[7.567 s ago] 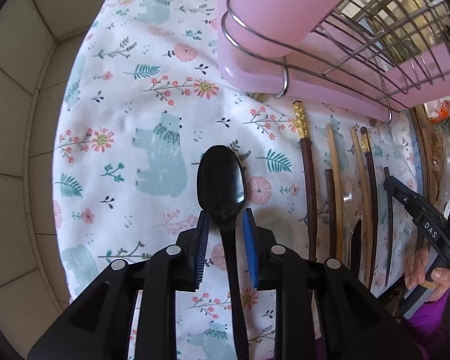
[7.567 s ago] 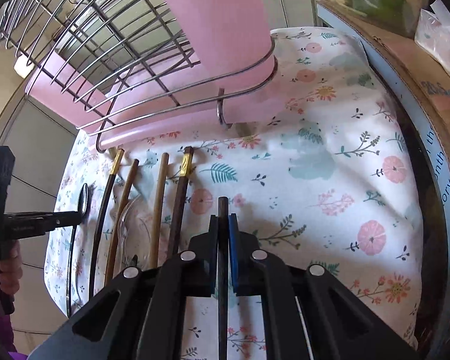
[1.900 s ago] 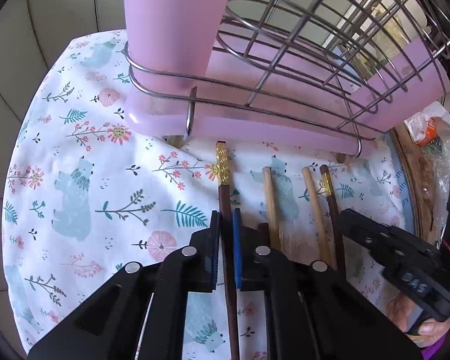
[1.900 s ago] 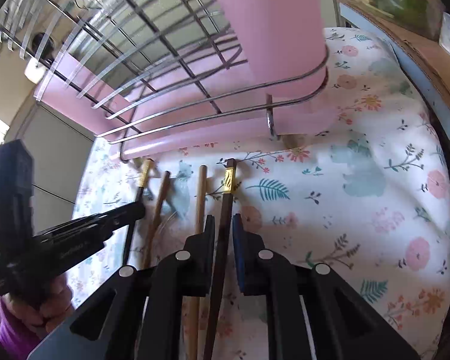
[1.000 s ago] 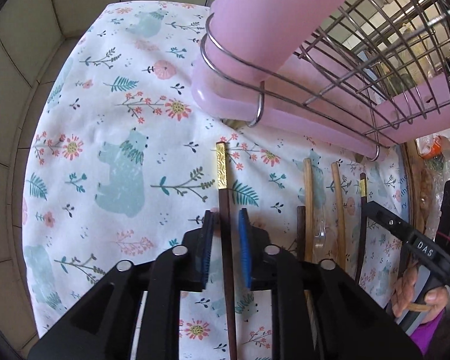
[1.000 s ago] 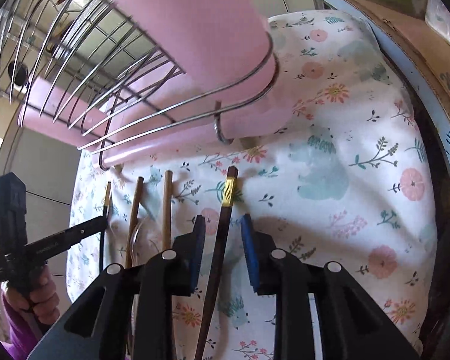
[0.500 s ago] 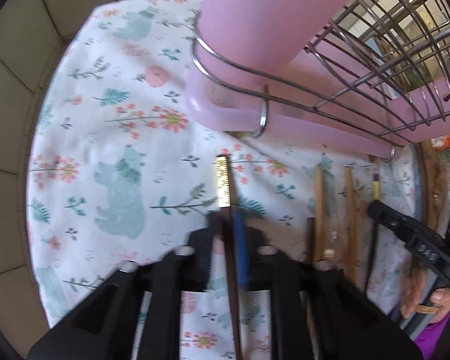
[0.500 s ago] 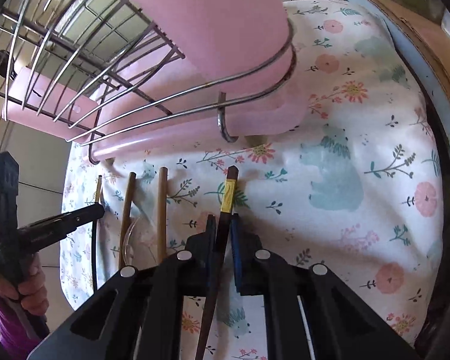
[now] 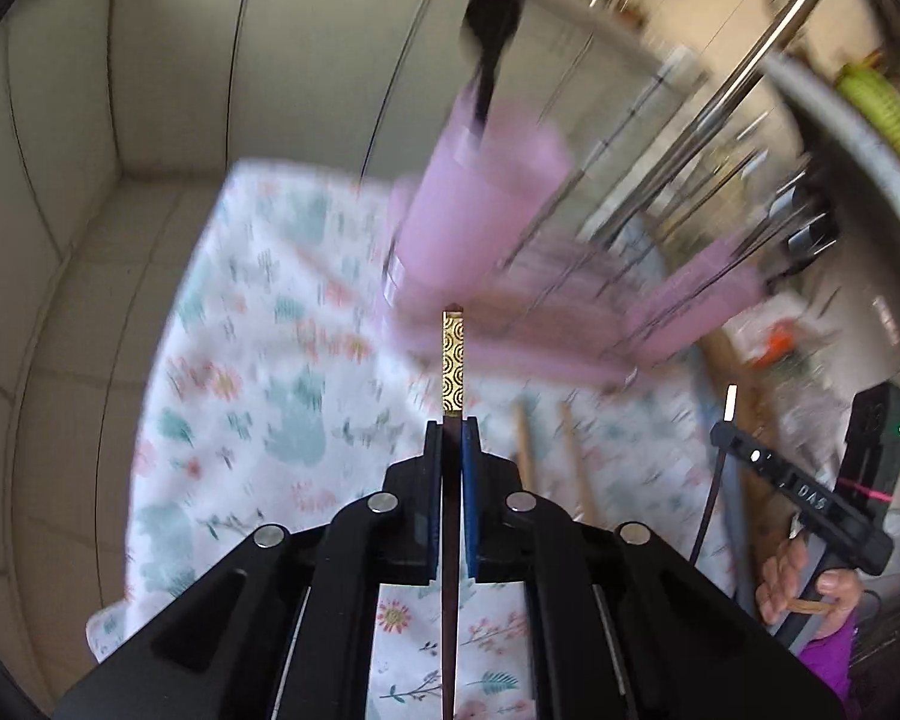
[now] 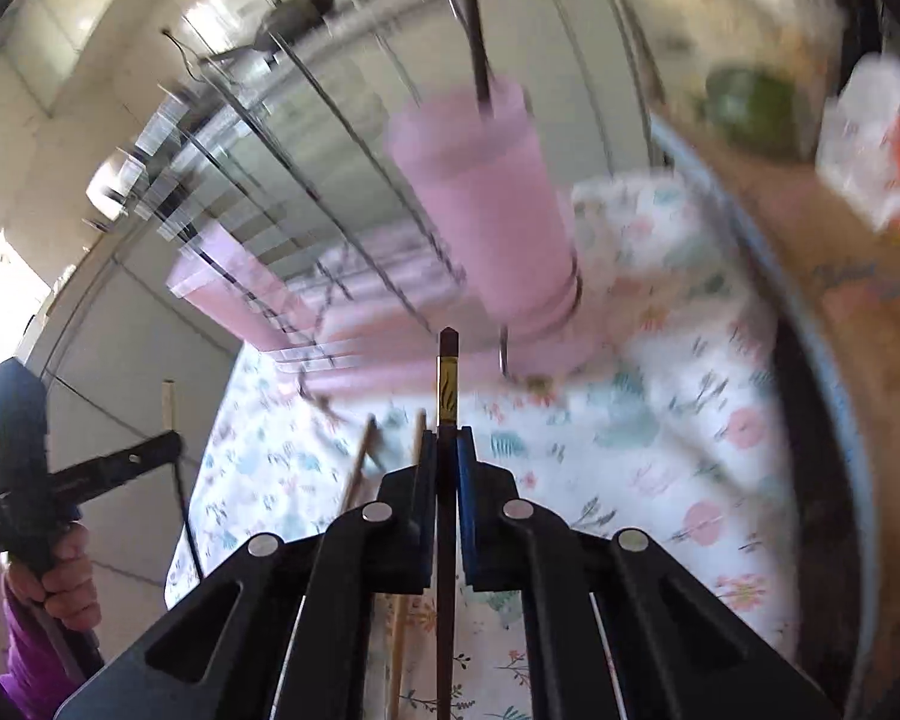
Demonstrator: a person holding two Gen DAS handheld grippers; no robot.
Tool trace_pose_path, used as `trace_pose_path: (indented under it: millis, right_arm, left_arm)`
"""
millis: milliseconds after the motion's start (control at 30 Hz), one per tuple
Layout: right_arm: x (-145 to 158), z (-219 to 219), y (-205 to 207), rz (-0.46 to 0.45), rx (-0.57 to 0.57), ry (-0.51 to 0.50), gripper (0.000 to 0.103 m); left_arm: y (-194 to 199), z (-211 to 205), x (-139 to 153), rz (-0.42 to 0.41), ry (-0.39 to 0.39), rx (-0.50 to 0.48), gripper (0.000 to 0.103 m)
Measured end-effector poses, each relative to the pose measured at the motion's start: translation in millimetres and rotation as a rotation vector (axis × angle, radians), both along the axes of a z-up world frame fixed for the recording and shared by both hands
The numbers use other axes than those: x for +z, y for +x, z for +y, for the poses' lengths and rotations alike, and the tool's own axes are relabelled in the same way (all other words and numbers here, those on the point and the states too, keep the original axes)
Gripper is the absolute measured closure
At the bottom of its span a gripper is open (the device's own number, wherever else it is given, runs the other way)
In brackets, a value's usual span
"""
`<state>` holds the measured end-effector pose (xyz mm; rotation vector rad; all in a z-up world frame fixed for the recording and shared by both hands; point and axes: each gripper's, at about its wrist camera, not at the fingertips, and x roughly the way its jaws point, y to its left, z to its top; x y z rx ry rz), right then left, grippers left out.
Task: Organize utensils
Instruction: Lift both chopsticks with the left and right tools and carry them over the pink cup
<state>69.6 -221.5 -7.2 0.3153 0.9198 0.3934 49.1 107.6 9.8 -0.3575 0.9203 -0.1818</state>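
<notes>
Grippers both clamped, left gripper (image 9: 452,438) and right gripper (image 10: 447,450) each holding one dark chopstick (image 9: 453,360) at frame centre, aimed at the pink holder (image 10: 486,204) upper centre; you risk clipping its rim since everything's motion-blurred.

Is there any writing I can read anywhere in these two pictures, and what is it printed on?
"DAS": white letters on the black right tongs, seen from the left camera.
Faint blue print on the cardboard box: too blurred to read.
Nothing else readable.
</notes>
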Motion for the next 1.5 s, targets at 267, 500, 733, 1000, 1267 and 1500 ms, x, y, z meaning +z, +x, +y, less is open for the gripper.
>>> trace_pose_path:
  millis: [267,500,733,1000,1267,1500]
  right_arm:
    - [96,-8,-22,-0.300,-0.060,0.025,0.097]
    - [176,-10,-19,-0.623,-0.153,-0.018,0.097]
    - [213,-16,9,-0.805,-0.250,-0.014,0.097]
    - [209,-16,48,-0.878,-0.324,-0.032,0.097]
    - [152,-17,83,-0.730,-0.326,-0.060,0.097]
    - [110,-18,94,-0.587,-0.299,-0.079,0.097]
  left_arm:
    - [-21,-2,98,-0.337,0.000,0.050,0.098]
    - [-6,0,167,-0.600,0.007,0.147,0.098]
    - [33,0,189,-0.740,0.077,0.259,0.098]
    - [72,5,176,-0.811,0.051,0.302,0.098]
    - [87,1,112,-0.682,0.089,0.248,0.098]
    - [99,10,71,-0.545,0.034,0.227,0.098]
